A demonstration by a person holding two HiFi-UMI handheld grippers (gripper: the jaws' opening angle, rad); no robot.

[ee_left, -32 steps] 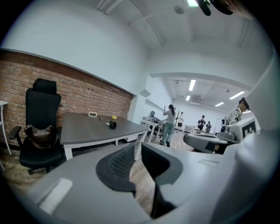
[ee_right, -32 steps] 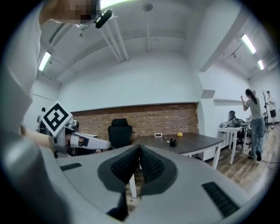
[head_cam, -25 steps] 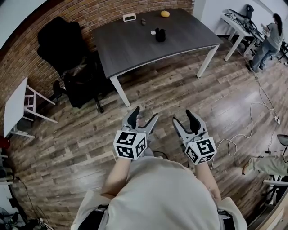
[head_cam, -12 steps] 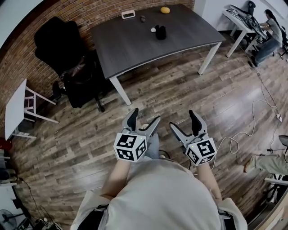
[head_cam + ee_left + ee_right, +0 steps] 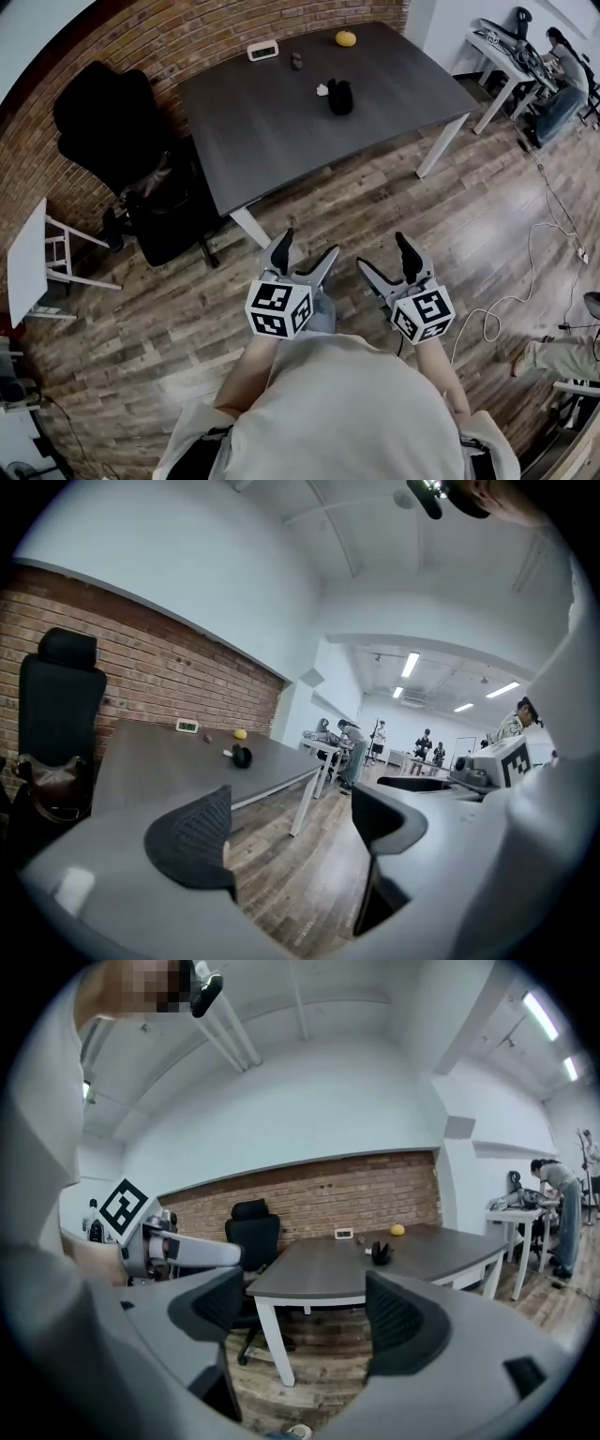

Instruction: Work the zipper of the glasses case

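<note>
Dark-grey table [image 5: 281, 122] ahead by brick wall [image 5: 141, 37], well apart from both tools. Toward its far side: small black upright lump, most likely the glasses case [image 5: 339, 97], with a little white bit [image 5: 321, 91] just beside it. Zipper too small to make out. Farther back on same top: orange round thing [image 5: 345, 38], white clock-like box [image 5: 263, 50], tiny dark item [image 5: 297, 62]. Black office chair [image 5: 112, 122] at table's left.

Left gripper [image 5: 306, 248] and right gripper [image 5: 384, 255] carried side by side in front of torso, over bare wood floor [image 5: 422, 216], both aimed at table. Jaws on each spread wide, having just opened further; nothing between black pads [image 5: 192, 841] on left or pads [image 5: 403, 1321] on right, only floor and table leg showing in the gaps.

Judged reasons: pre-opened so as to be ready to take hold on arrival; held parallel and near level for a straight walk-up.

Stage: approach only, zipper work not begun. Next likely needs closing the gap, then one tool to steady the case and the other to pinch the pull. Possible trouble: upright light case tipping or sliding on smooth top; loose white cable [image 5: 525, 272] on floor off to right.
</note>
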